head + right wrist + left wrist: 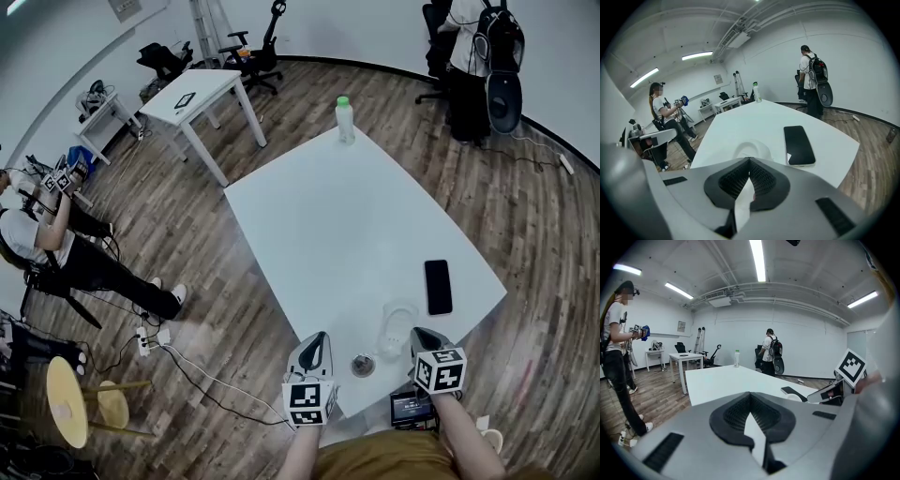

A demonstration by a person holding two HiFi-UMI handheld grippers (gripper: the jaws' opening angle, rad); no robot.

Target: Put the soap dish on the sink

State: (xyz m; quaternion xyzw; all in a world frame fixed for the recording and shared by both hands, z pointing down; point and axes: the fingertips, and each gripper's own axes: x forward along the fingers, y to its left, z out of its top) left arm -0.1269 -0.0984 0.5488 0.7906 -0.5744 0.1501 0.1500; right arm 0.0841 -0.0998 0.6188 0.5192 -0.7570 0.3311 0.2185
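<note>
A pale translucent soap dish [397, 323] lies on the white table [328, 225] near its front edge, left of a black phone [438, 286]. My right gripper [419, 337] is shut, its tips right beside the dish. In the right gripper view the dish [752, 149] shows just beyond the shut right gripper [750, 160], and its near edge is hidden by the jaws. My left gripper [315, 341] is shut with nothing in it and sits left of a small round metal thing [362, 366]. The left gripper [750, 394] looks across the table, with the dish [794, 398] to the right.
A green-capped bottle [344, 120] stands at the table's far end. A small dark device with a screen [411, 407] sits below the front edge. A person [56, 244] stands at the left, another [473, 56] at the back right. A second white table [202, 98] is behind.
</note>
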